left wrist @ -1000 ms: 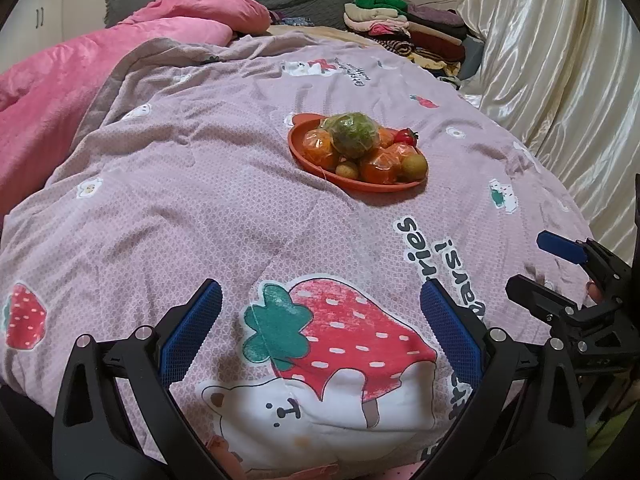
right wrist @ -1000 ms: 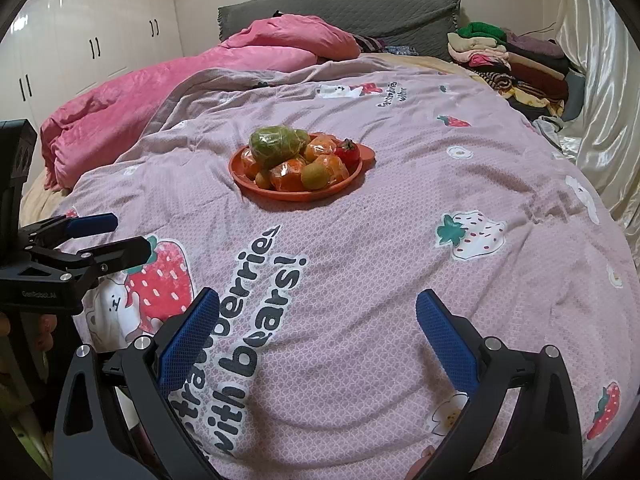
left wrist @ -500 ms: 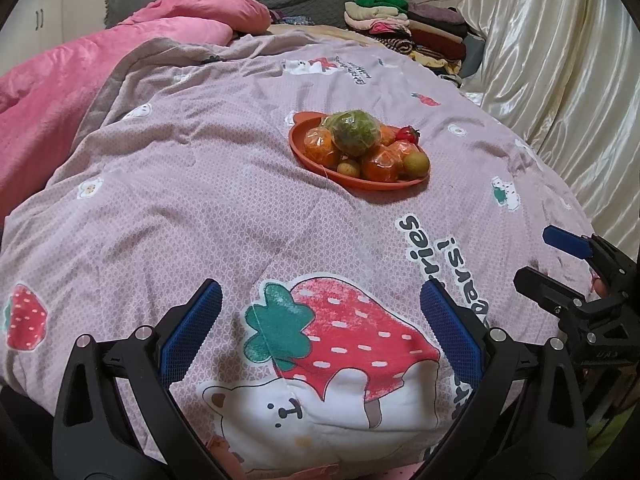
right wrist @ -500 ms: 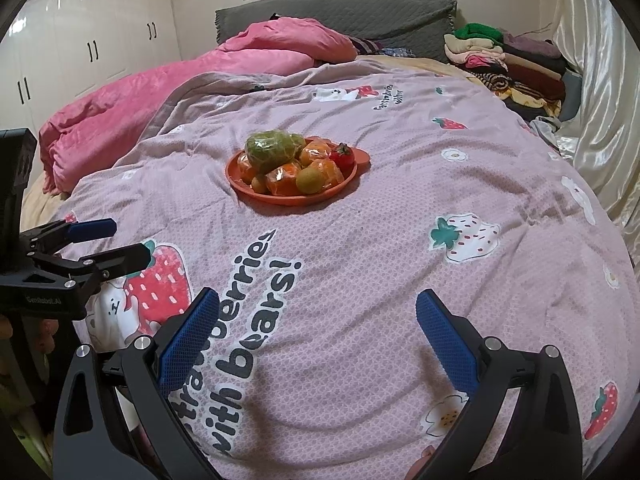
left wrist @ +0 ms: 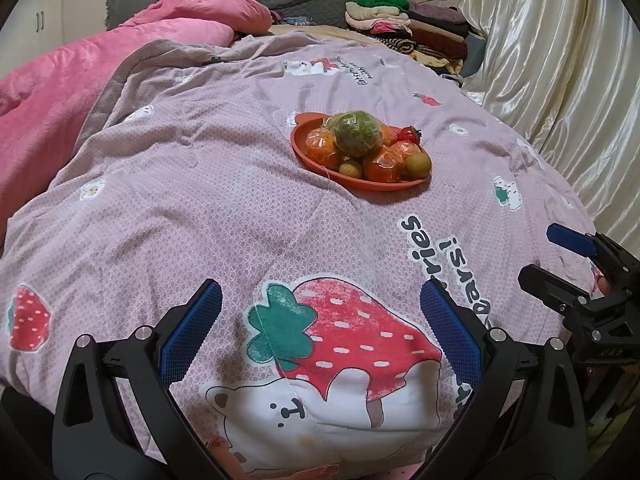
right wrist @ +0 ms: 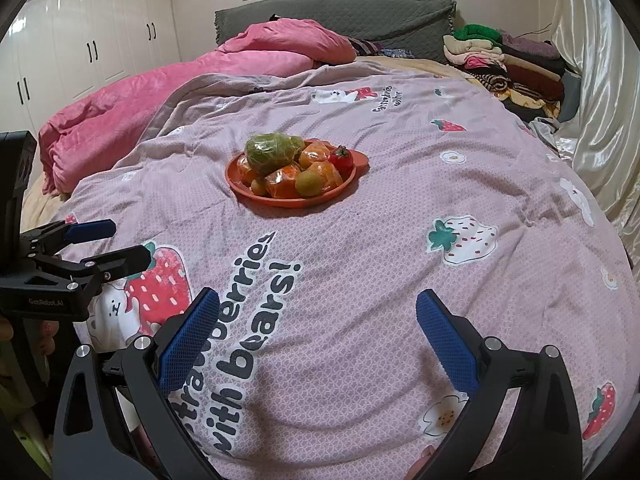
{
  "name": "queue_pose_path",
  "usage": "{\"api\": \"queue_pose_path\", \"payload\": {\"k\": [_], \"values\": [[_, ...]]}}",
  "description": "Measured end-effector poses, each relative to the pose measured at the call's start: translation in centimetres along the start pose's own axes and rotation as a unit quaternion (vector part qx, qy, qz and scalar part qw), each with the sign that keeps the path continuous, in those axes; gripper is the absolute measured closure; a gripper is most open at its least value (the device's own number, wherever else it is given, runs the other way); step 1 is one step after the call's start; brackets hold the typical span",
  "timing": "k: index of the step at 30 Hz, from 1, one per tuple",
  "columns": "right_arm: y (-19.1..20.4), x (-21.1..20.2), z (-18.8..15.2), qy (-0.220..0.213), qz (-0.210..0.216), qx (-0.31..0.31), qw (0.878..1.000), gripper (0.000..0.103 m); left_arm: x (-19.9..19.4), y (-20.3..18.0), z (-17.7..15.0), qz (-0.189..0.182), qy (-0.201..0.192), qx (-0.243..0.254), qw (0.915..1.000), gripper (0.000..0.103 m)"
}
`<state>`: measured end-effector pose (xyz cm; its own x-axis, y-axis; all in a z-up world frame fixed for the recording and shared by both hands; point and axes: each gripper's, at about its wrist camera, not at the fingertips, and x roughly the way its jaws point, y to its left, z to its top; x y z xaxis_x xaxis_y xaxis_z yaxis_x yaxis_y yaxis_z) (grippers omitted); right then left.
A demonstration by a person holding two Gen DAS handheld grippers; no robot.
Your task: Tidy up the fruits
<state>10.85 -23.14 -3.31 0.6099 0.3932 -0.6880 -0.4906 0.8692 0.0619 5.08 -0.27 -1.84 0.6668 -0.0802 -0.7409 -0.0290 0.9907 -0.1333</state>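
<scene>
An orange plate (left wrist: 316,162) (right wrist: 332,196) sits mid-bed on a pink strawberry-print quilt. It holds a wrapped green fruit (left wrist: 356,134) (right wrist: 270,152), several wrapped oranges (left wrist: 320,146) (right wrist: 282,186), a red tomato (left wrist: 408,134) (right wrist: 342,159) and small brownish-green fruits (left wrist: 418,163) (right wrist: 309,183). My left gripper (left wrist: 320,318) is open and empty over the quilt's near edge, far short of the plate; it also shows in the right wrist view (right wrist: 112,244). My right gripper (right wrist: 318,328) is open and empty, likewise short of the plate; it shows at the right of the left wrist view (left wrist: 556,254).
A rumpled pink blanket (right wrist: 168,92) lies on the bed's far left. Folded clothes (right wrist: 504,56) are stacked at the far right by the grey headboard (right wrist: 344,16). Shiny cream curtains (left wrist: 560,64) hang along the right side. White wardrobes (right wrist: 80,52) stand at the left.
Both grippers have drawn back slightly and risen a little; the plate sits marginally farther off in both views. Both stay open and empty.
</scene>
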Motion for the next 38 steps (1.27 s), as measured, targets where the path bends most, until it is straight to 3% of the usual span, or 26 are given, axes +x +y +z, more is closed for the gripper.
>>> {"api": "queue_pose_path", "payload": {"k": [19,25,28,31,33,38], "values": [[0.0,0.1,0.0,0.002,-0.001,0.001,1.0,0.005,0.0,0.1,0.1,0.004,-0.001,-0.002,1.0,0.01],[-0.3,0.5,-0.3,0.006,-0.005,0.006,1.0,0.005,-0.2,0.5,0.5,0.027,-0.007,-0.004,0.9996,0.01],[-0.4,1.0,-0.3,0.008,-0.008,0.009,1.0,0.005,-0.9,1.1,0.6,0.056,-0.036,-0.014,0.9977,0.01],[-0.8,1.6,-0.4,0.014,-0.01,0.014,1.0,0.005,-1.4,2.1,1.1,0.037,-0.054,-0.035,0.9972,0.01],[-1.2,2.1,-0.4,0.016,-0.014,0.017,1.0,0.005,-1.1,3.3,1.6,0.024,-0.051,-0.059,0.9967,0.01],[-5.8,3.5,1.5,0.012,-0.057,0.046,0.997,0.005,1.9,7.7,4.7,0.062,-0.021,-0.067,0.9956,0.01]]}}
